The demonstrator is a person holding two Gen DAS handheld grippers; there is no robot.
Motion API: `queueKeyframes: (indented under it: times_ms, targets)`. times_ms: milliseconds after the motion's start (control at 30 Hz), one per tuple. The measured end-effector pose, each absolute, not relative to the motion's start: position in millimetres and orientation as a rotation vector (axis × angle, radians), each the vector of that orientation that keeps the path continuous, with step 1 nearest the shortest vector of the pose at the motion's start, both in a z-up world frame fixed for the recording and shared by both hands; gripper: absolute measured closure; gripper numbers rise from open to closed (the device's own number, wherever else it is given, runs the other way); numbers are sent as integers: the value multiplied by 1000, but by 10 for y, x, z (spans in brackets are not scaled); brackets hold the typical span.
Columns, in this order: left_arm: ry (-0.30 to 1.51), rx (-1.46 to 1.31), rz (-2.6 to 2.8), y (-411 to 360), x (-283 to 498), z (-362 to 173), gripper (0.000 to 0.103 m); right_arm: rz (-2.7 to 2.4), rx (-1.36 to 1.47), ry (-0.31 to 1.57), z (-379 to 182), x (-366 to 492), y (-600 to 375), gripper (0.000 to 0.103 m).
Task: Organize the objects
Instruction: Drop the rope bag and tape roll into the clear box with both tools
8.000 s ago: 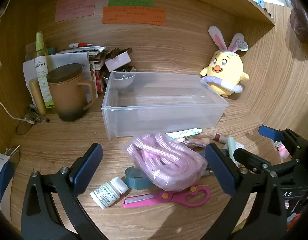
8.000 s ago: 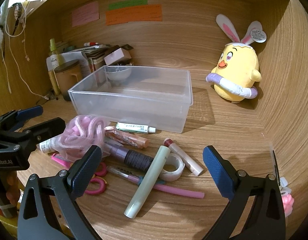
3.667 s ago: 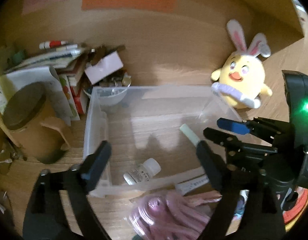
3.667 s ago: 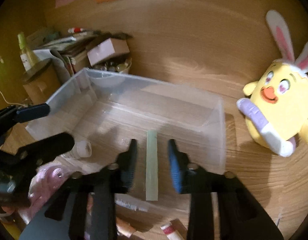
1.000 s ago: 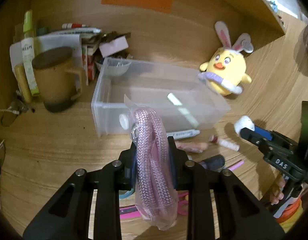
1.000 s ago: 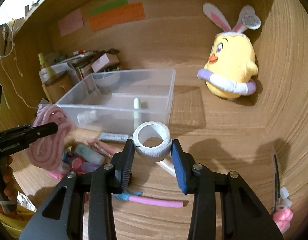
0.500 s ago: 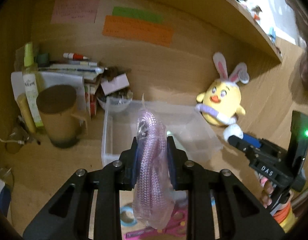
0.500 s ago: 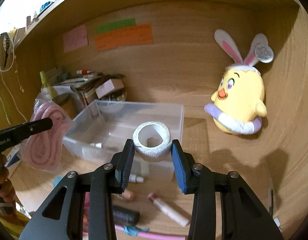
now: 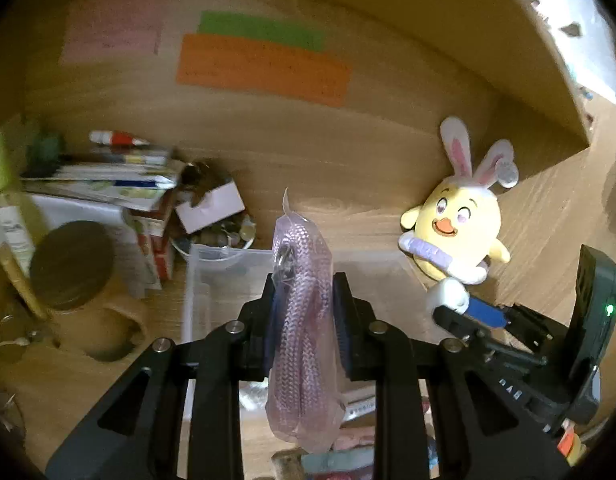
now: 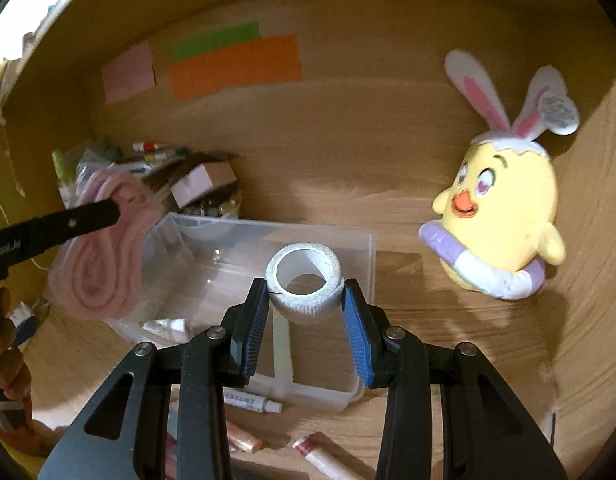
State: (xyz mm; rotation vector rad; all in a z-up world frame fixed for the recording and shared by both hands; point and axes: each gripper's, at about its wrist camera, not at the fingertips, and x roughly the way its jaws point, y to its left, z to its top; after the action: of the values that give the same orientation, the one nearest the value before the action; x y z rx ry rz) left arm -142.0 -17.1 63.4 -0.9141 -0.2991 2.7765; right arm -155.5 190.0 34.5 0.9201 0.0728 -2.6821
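Wooden desk (image 10: 448,344) beneath sticky notes (image 10: 231,65).

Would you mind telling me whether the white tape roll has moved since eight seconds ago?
Yes. The white tape roll has been lifted off the desk in front of the clear bin; the right tool now holds it above the bin.

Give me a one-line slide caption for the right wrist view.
Right gripper holds a white tape roll above the clear bin.
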Motion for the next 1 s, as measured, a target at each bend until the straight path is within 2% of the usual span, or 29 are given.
queueKeyframes:
  times_ms: [200, 367, 667, 700, 800, 867, 1000]
  targets:
    - [-314, -985, 2714, 1, -1686, 422, 78, -2620, 1028, 81, 91, -1774, 1811, 69]
    - [-251, -1074, 2686, 130, -1802, 231, 80, -2594, 1068, 100, -38, -1846, 1739, 68]
    - [-232, -1117, 2708, 34, -1756, 201, 79, -2569, 1104, 151, -92, -1841, 1652, 67]
    - [-233, -1120, 2709, 15, -1736, 205, 75, -2568, 1104, 152, -81, -1826, 1655, 66]
    - [-226, -1112, 2720, -25, -1634, 238, 56, -2568, 1087, 138, -6, -1757, 1678, 53]
    - [-210, -1090, 2739, -49, -1527, 280, 47, -2586, 1062, 137, 58, -1686, 1713, 45]
    - [-175, -1048, 2766, -87, -1303, 373, 30, -2618, 1031, 170, 154, -1533, 1793, 43]
